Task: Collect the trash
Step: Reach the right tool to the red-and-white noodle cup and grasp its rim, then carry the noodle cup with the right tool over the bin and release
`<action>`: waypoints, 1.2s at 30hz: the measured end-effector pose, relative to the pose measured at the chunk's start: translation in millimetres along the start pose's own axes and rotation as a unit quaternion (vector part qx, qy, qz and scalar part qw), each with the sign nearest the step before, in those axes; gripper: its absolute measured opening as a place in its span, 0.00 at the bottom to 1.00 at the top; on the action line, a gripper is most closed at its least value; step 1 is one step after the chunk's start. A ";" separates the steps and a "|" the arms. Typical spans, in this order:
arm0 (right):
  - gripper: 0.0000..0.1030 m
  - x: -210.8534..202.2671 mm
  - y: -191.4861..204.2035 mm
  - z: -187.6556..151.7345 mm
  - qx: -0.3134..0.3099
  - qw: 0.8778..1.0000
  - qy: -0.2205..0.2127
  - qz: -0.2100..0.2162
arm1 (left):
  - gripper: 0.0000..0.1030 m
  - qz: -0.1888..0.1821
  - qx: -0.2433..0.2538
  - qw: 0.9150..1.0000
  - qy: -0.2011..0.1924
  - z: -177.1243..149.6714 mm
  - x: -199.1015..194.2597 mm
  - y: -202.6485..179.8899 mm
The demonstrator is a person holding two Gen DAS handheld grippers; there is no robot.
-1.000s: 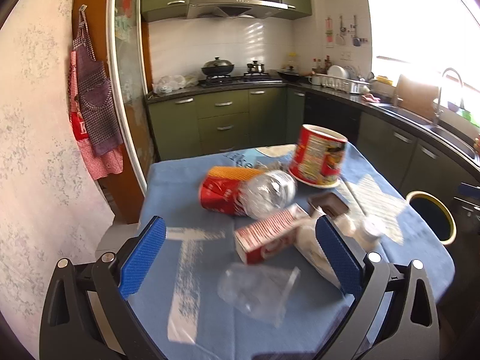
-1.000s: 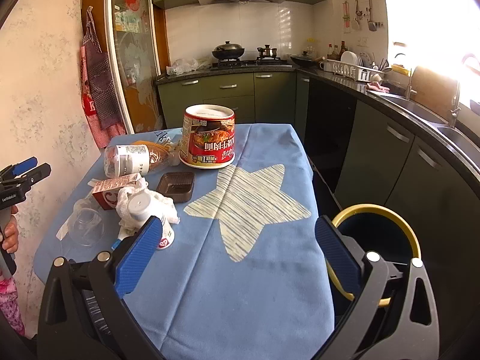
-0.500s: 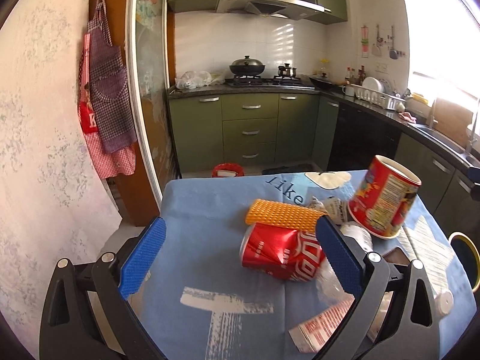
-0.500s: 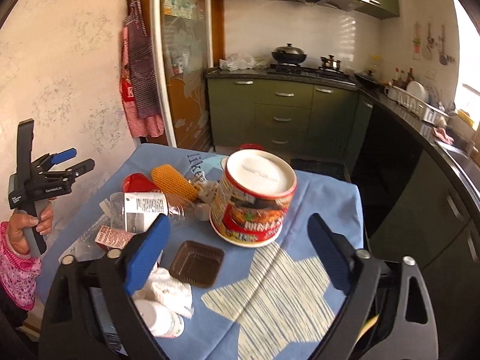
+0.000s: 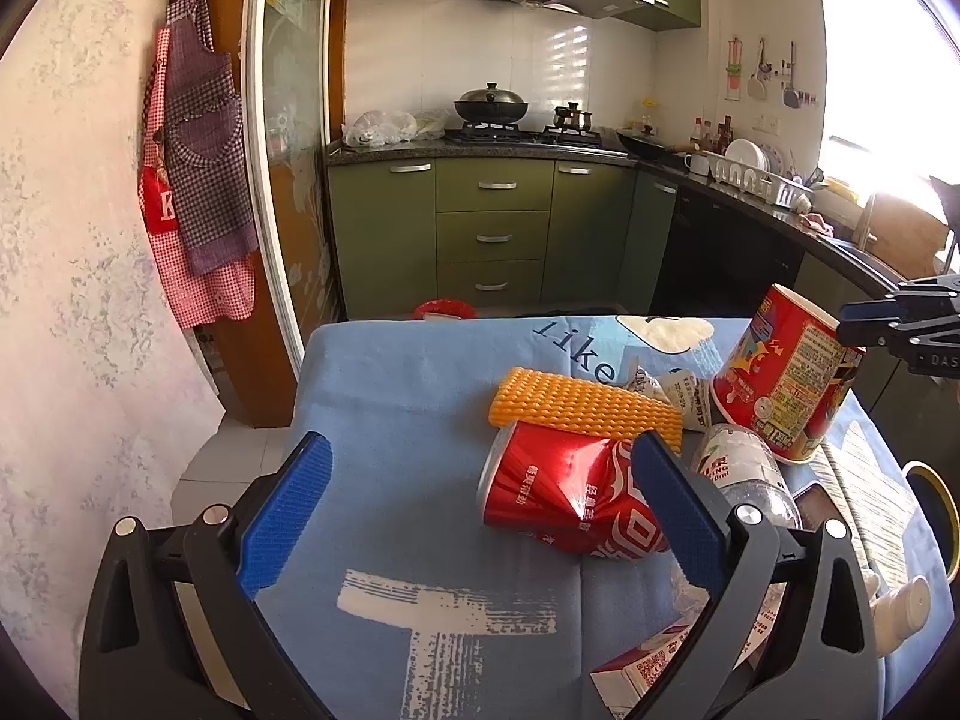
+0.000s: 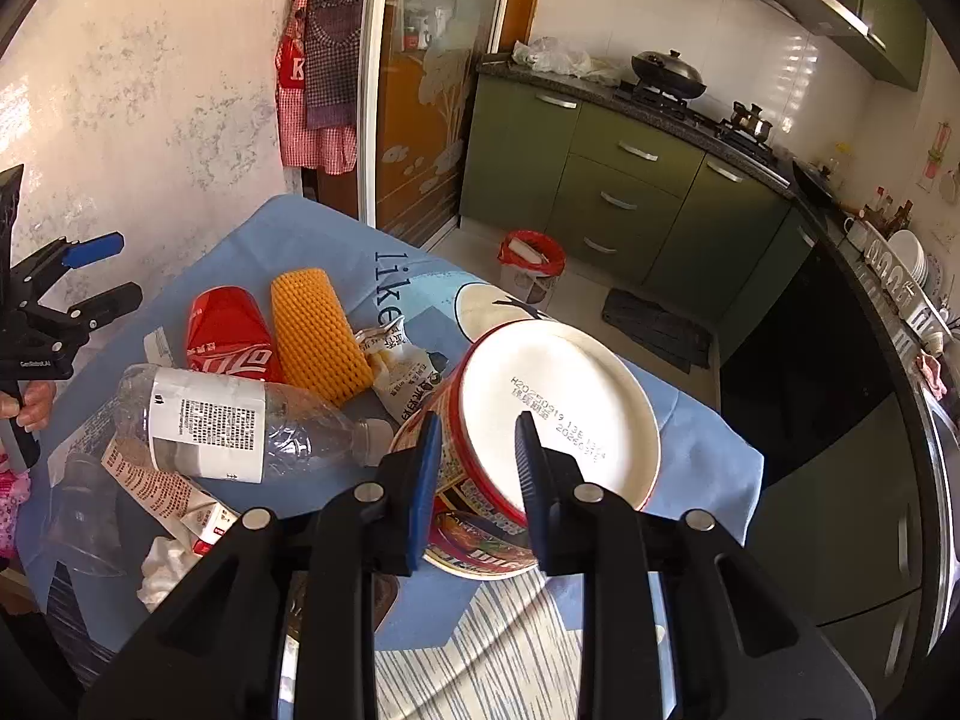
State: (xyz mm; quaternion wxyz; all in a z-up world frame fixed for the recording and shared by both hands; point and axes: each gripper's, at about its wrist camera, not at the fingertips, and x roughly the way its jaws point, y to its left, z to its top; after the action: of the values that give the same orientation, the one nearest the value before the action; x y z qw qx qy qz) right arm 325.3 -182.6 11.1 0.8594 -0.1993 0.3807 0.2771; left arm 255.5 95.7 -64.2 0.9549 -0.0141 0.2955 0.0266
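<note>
An upturned red instant-noodle cup [image 6: 558, 408] stands on the blue tablecloth [image 5: 420, 372]. My right gripper [image 6: 477, 426] straddles the rim of its white base, one pad along the outer wall, the other over the base. Its jaws are closing with that rim between them. The left wrist view shows the same cup [image 5: 786, 384] with the right gripper [image 5: 888, 324] at its top. My left gripper [image 5: 480, 450] hangs open over the near left of the table. A dented red cola can [image 5: 558, 498] lies just beyond its right fingertip. An orange foam net [image 5: 582, 408] rests against the can.
A clear plastic bottle [image 6: 240, 420], a snack wrapper [image 6: 408, 378], a small carton [image 6: 156, 486], a clear cup [image 6: 78, 522] and tissue [image 6: 162, 570] crowd the table's left. A yellow-rimmed bin [image 5: 936, 480] stands by the right edge. A red-bagged bin [image 6: 531, 252] sits on the floor beyond.
The right gripper has swung left over the noodle cup, rolled, and narrowed its jaws from wide to close around the base rim. The left gripper moved up to the cola can.
</note>
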 end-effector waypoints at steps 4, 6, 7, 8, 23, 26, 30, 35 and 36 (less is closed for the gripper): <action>0.24 8.9 3.3 3.6 -0.012 1.000 0.011 0.002 | 0.96 0.001 0.008 1.000 0.002 -2.5 1.6 -4.2; 0.17 14.8 6.5 5.3 -0.021 1.000 0.020 0.002 | 0.96 -0.003 0.007 1.000 0.005 -2.8 2.3 -4.7; 0.15 16.0 8.0 4.5 -0.025 0.999 0.024 -0.001 | 0.96 -0.004 0.006 1.000 0.005 -2.8 2.4 -4.3; 0.15 17.4 11.2 4.0 -0.033 0.999 0.023 -0.003 | 0.96 -0.005 0.006 1.000 0.006 -2.8 2.4 -3.8; 0.07 -41.2 -3.9 17.8 0.039 0.997 -0.048 0.042 | 0.96 -0.012 0.006 1.000 0.011 -3.4 5.2 -4.5; 0.07 -76.3 -14.7 20.5 0.069 0.993 -0.080 0.049 | 0.96 -0.013 0.008 1.000 0.013 -4.8 5.5 -4.5; 0.07 -126.4 -30.4 7.7 0.094 0.990 -0.107 0.007 | 0.96 -0.014 0.012 1.000 0.014 -6.0 6.5 -6.9; 0.07 -176.5 -65.8 -51.3 0.164 0.979 -0.107 -0.061 | 0.96 -0.018 0.016 1.000 0.008 -5.3 1.4 -11.5; 0.07 -182.7 -79.0 -72.8 0.194 0.973 -0.105 -0.066 | 0.96 -0.018 0.018 1.000 0.006 -5.1 -0.6 -12.8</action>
State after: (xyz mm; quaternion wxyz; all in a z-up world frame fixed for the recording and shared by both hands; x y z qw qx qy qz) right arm 233.7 -342.7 115.3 0.9334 -0.0236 0.3205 0.1598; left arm 252.9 82.7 -68.0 0.9535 -0.0027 0.3012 0.0041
